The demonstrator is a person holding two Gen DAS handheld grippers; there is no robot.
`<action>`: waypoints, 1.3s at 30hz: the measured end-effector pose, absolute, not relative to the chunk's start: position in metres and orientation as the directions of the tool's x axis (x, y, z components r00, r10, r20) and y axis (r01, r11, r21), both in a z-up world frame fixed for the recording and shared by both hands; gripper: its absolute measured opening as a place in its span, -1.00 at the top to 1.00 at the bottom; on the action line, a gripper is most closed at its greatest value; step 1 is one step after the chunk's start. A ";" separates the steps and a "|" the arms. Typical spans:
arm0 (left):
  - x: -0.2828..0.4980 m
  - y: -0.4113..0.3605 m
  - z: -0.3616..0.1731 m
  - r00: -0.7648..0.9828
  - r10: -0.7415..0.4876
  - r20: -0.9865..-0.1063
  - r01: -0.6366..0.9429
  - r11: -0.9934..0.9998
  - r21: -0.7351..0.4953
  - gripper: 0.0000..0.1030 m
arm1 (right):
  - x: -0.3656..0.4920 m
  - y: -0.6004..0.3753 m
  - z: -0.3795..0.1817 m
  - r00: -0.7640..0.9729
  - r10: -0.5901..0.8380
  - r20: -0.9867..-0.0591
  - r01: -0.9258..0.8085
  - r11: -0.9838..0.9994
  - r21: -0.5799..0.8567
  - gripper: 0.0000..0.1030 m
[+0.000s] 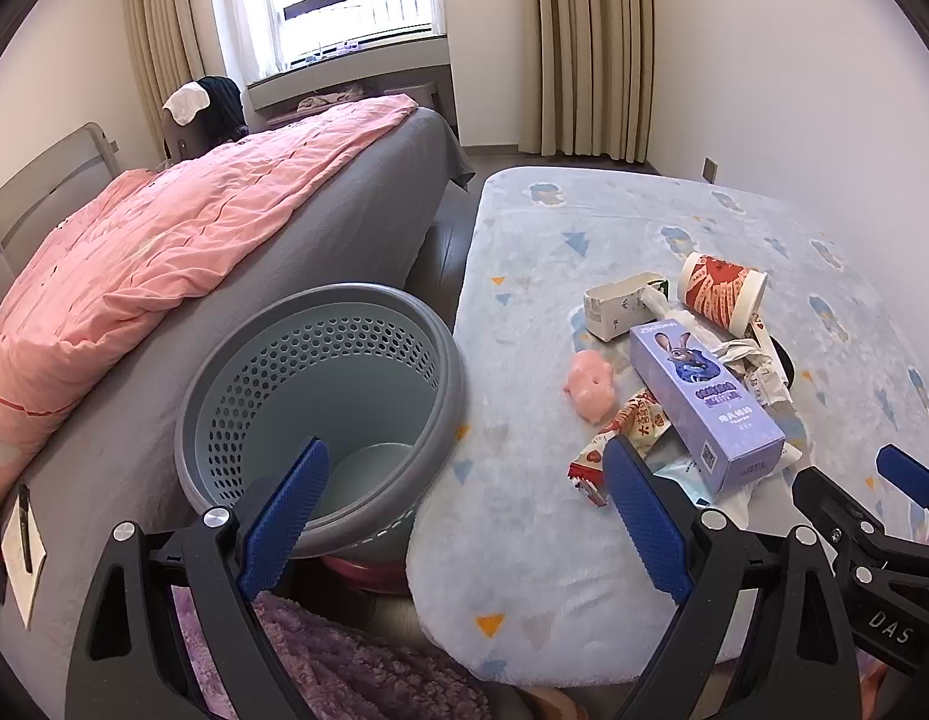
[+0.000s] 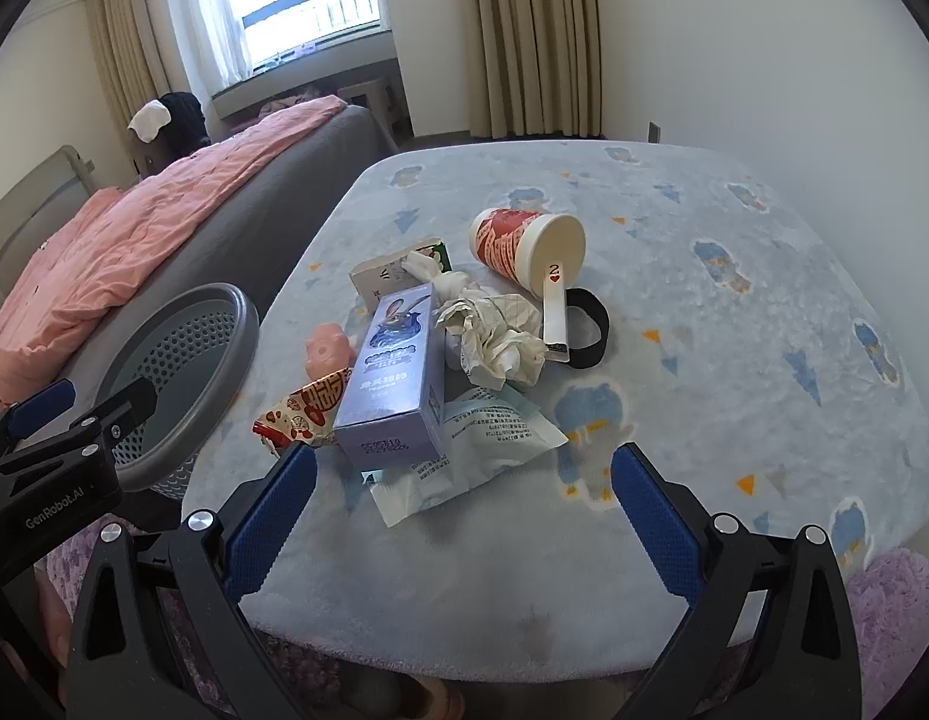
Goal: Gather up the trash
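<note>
Lying just beyond both wide-open, empty tools (image 1: 464, 498) (image 2: 464, 504), trash pile (image 2: 440, 348) beside basket (image 1: 284, 324).

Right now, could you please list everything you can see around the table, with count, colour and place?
Basket: one, grey, perforated, between bed and table.
Table: one, light blue fleecy cover with cartoon prints.
Purple box: one, lilac with a rabbit picture, middle of the pile.
Paper cup: one, red and white, on its side behind the pile.
Crumpled paper: one wad, white, right of the purple box.
Small carton: one, white and green, behind the purple box.
Pink toy: one, left of the pile.
Snack wrapper: one, red and gold, left of the purple box.
Plastic packet: one, pale, printed, nearest edge of pile.
Black band: one, beside the cup.
Bed: one, grey, pink quilt.
Left gripper: blue pads, open, empty.
Right gripper: blue pads, open, empty.
</note>
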State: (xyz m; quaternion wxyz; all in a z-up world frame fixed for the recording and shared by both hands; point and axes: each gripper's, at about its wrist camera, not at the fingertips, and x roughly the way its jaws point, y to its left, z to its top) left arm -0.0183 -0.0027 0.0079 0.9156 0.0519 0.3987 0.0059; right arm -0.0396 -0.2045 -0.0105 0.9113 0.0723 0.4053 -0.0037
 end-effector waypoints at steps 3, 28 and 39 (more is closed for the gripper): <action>-0.020 -0.003 0.007 0.682 0.055 -0.729 0.030 0.994 0.103 -0.72 | -0.041 -0.205 -0.010 0.674 0.051 -0.737 0.067 0.989 0.130 -0.88; -0.033 -0.002 0.015 0.701 0.056 -0.711 0.024 0.994 0.102 -0.72 | -0.052 -0.209 -0.001 0.696 0.048 -0.716 0.072 0.988 0.135 -0.88; -0.034 -0.001 0.016 0.703 0.055 -0.709 0.024 0.995 0.102 -0.72 | -0.053 -0.210 0.000 0.701 0.047 -0.712 0.074 0.988 0.138 -0.88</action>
